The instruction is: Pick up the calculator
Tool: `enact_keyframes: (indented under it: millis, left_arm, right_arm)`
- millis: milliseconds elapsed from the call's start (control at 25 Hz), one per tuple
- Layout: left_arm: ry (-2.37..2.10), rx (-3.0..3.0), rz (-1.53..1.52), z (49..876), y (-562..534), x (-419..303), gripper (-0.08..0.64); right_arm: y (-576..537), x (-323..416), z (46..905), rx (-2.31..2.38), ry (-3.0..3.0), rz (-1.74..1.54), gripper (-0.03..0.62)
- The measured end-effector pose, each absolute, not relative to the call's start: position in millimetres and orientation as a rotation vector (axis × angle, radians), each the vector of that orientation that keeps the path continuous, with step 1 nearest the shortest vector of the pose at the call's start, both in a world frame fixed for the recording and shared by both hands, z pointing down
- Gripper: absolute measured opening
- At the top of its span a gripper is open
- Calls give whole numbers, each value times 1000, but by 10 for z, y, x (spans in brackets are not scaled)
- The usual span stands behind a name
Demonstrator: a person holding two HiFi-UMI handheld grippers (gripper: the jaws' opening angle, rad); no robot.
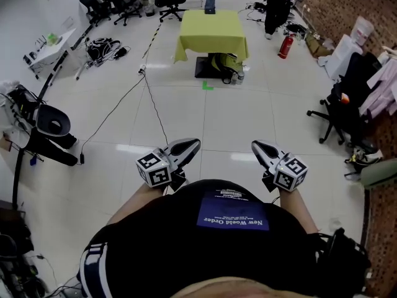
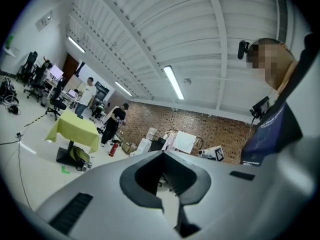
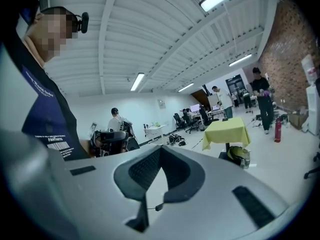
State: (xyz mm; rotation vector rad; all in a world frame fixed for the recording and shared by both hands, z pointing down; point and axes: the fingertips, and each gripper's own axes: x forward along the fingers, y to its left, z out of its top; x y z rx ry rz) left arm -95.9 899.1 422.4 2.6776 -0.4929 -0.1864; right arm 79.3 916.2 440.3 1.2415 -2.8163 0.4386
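Note:
No calculator shows in any view. My left gripper (image 1: 191,144) and right gripper (image 1: 257,145) are held side by side close to the person's body, above the tiled floor, both pointing ahead. In the left gripper view the left gripper (image 2: 169,203) has its jaws closed together with nothing between them. The right gripper (image 3: 145,204) looks the same in its own view, its jaws meeting along a seam and empty. Far ahead stands a small table with a yellow-green cloth (image 1: 211,33), also seen as the same table (image 2: 75,126) and table (image 3: 227,131); I see nothing on its top.
A bag (image 1: 224,64) lies under the table beside its base. A red fire extinguisher (image 1: 285,45) stands to its right. Cables (image 1: 155,110) run across the floor. Office chairs (image 1: 338,113) and clutter line the right side, equipment (image 1: 43,129) the left. People stand at the far end.

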Motion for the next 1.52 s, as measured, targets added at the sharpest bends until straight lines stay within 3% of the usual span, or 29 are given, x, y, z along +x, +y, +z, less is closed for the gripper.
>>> enact_keyframes:
  millis: [640,840,1120,1520]
  left_arm:
    - [-485,2718,-222,4057,6921,-2507,6]
    - [-528,2670,-225,4181,6520,-2740,6]
    - [-574,2649,-199,4286,5970,-2401,6]
    - [-763,2647,-234,3996,5105,-1224,6]
  right_arm:
    - [7221,-758,4034,1270,-2839,381,-15]
    - [6803,-939,4064,1233,-2831,407,-15]
    - [6212,-610,4228,1181,-2855,451,-15]
    - [5116,582,4046,969,-2942,371,-15]
